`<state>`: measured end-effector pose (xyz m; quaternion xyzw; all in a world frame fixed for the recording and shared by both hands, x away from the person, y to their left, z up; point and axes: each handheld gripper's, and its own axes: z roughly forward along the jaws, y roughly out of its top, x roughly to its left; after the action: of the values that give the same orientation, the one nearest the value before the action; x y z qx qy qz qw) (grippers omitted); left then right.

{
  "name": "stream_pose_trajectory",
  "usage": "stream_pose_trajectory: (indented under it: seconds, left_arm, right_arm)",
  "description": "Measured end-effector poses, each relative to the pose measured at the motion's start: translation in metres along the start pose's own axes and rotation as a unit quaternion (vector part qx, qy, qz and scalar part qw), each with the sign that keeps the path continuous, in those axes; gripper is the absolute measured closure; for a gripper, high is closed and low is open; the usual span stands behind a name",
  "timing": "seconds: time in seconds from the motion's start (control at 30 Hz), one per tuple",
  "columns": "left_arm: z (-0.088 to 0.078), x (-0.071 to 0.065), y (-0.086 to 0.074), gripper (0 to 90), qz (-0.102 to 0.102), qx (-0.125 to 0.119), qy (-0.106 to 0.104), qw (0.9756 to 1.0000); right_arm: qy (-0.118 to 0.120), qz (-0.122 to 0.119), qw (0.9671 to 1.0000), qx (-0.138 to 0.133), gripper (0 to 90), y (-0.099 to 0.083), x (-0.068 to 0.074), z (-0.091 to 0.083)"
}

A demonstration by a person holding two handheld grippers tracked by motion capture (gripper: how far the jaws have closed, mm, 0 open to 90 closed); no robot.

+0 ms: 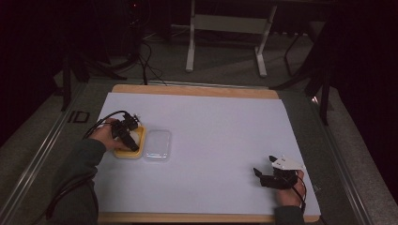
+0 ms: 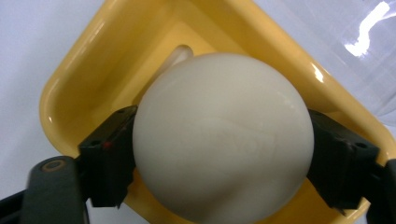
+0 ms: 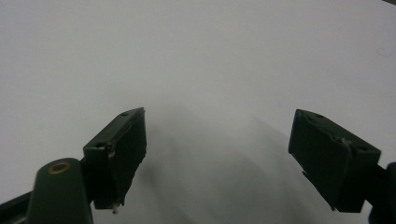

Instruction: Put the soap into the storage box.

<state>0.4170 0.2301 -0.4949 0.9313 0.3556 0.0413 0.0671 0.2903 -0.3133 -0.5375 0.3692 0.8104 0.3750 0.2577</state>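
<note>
Overhead, the left gripper (image 1: 133, 136) sat at the table's left side, held by the left hand (image 1: 105, 135), its tip over a yellow tray (image 1: 129, 153) on the white sheet (image 1: 220, 140). Its own view showed both black jaws pressed against opposite sides of a cream ball (image 2: 223, 137) — the gripper (image 2: 223, 154) was clamped on the ball, one pad (image 2: 112, 158) at each flank. The ball lay within the tray's (image 2: 79, 88) outline, above its floor; whether it touched the floor could not be told. A clear lid (image 1: 157, 145) lay flat on the sheet just beside the tray, on its right, and appeared as a glossy patch (image 2: 369, 42) at the upper right of the left gripper view. The right gripper (image 1: 266, 174) was well apart from these, near the table's front right corner, held low by the right hand (image 1: 288, 190), with a pale plate on top. Its own view showed the jaws spread wide with nothing between them — the gripper (image 3: 238, 158) was released over bare white sheet (image 3: 201, 56), on which the pads (image 3: 123, 149) cast a soft shadow. Wooden table edges (image 1: 195, 90) framed the sheet front and back.
</note>
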Motion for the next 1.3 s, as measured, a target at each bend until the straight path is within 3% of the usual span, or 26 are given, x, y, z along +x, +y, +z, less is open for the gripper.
stream_pose_trajectory:
  seconds: [0.3,0.83,1.3]
  left_arm:
    - [-0.004,0.001,-0.002,16.9,-0.002,-0.007,-0.007,0.9999]
    - [-0.025,0.001,-0.005,13.5,0.004,-0.037,0.011,0.9992]
    - [-0.053,-0.009,-0.003,20.9,0.033,-0.073,0.021,0.9966]
  right_arm:
    - [-0.001,-0.001,1.0000,0.000,19.1,0.000,0.000,0.000]
    - [-0.002,-0.001,1.0000,0.001,19.1,0.000,0.001,0.000]
    - [-0.002,-0.002,1.0000,0.001,19.1,0.000,0.001,0.000]
